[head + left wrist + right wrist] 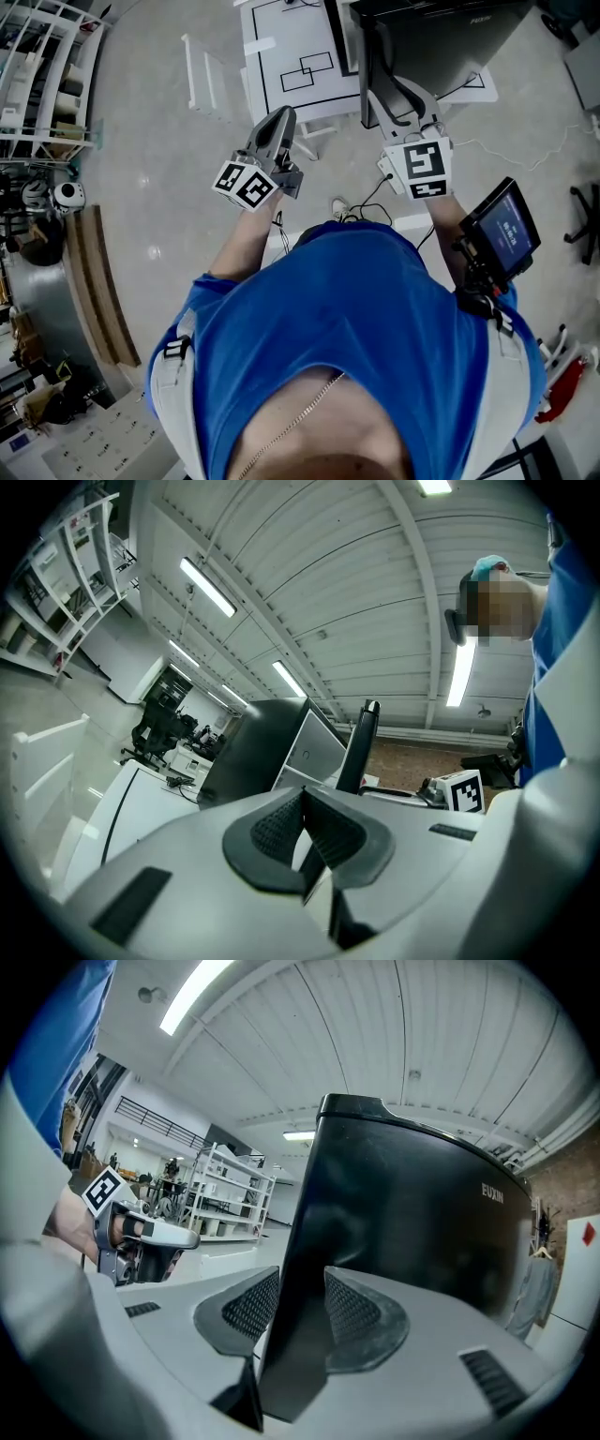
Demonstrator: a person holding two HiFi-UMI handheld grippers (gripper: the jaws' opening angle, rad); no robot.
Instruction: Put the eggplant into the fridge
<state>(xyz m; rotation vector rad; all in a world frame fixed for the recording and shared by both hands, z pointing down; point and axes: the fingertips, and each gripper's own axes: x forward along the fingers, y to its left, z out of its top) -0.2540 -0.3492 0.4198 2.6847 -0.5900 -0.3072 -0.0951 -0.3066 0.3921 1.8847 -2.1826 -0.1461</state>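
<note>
Left gripper (283, 116) (302, 799): jaws fully together, ribbed pads meeting, nothing between them. It is held in the air at 9 o'clock of the right gripper, tips toward the table.

Right gripper (398, 99) (300, 1309): jaws moderately apart and clamped on the free edge of the door (369, 58) (412, 1204), one pad on each face of the black panel.

Fridge (441, 37) (251, 754): small, black and glossy. It stands on a white table (291, 56) marked with black rectangles, at 12 to 1 o'clock in the head view. The door is swung open, showing a pale inner wall in the left gripper view.

Room: grey concrete floor (150, 150); white shelving rack (37, 80) at 10 o'clock; cables (367, 201) on the floor by the table. Ceiling is white, ribbed, with strip lights (208, 587). A small screen (506, 230) is strapped near the person's right forearm.

Eggplant: cannot be found in any view, so place and look untold.
</note>
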